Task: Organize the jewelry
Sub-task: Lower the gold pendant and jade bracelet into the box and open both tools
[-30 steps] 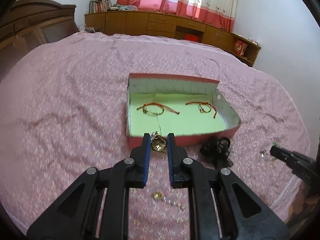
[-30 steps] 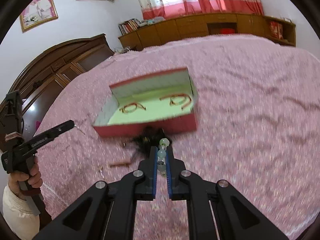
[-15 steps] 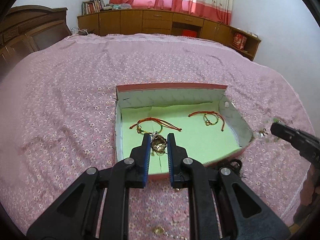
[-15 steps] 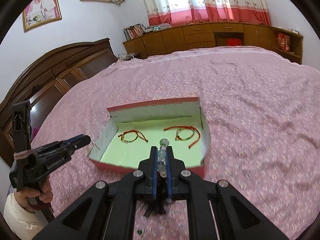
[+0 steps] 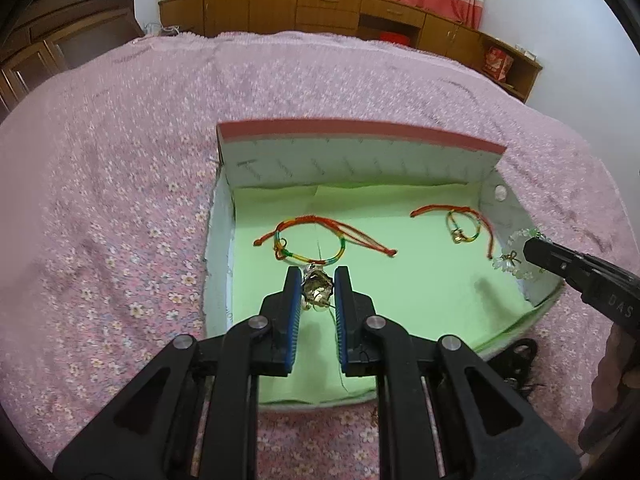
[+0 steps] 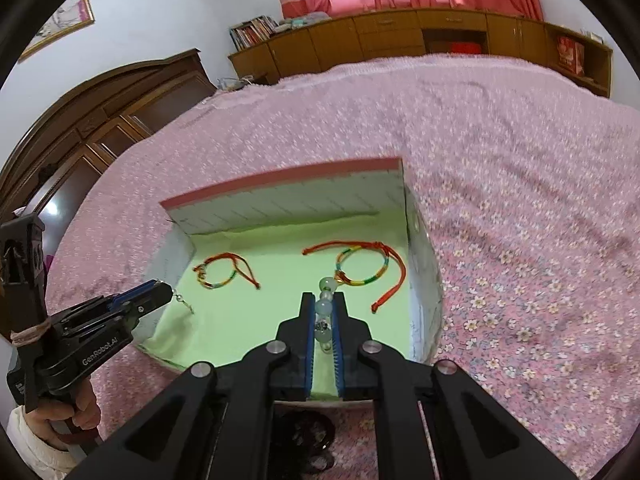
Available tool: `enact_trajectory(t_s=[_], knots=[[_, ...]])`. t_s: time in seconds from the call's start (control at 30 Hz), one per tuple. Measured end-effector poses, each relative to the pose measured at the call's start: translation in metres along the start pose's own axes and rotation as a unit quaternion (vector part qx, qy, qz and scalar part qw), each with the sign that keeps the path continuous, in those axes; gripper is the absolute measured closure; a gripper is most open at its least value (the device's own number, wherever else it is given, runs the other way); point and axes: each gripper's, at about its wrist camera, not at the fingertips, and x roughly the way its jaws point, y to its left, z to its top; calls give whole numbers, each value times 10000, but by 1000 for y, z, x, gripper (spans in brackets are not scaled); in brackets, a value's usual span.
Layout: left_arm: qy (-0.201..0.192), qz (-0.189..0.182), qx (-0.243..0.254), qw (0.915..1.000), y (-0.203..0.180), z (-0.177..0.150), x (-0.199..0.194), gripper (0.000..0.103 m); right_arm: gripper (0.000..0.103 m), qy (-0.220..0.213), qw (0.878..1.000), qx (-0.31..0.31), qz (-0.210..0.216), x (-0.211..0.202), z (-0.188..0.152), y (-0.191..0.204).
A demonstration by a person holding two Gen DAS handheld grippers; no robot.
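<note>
An open box with a red rim (image 5: 360,130) and green lining lies on the pink bedspread. Two red braided bracelets lie inside, one left (image 5: 296,257), one right (image 5: 452,208). My left gripper (image 5: 317,276) is shut on a small gold trinket (image 5: 317,288), held over the lining just in front of the left bracelet. My right gripper (image 6: 325,298) is shut on a pale green bead bracelet (image 6: 324,308) above the box's (image 6: 280,180) right half. Each gripper also shows in the other view: the right one (image 5: 532,246), the left one (image 6: 166,294).
A dark bundle of jewelry (image 6: 308,436) lies on the bedspread (image 5: 120,200) just in front of the box, also in the left wrist view (image 5: 516,364). A person's hand (image 6: 86,408) grips the left handle. A wooden headboard and cabinets stand beyond the bed.
Both grippers have moved forward and lower, from in front of the box to over its green lining, each still carrying its piece. The box looms larger in both views.
</note>
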Motion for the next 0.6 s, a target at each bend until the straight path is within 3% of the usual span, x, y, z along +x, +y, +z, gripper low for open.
enact_trajectory(t_s=[0.4, 0.6], knots=[[120, 371, 99, 9992, -2, -4, 17, 94, 94, 181, 9993, 34, -324, 24, -3, -17], [206, 270, -41, 9994, -6, -3, 11, 82, 88, 145, 9994, 211, -221, 22, -2, -20]])
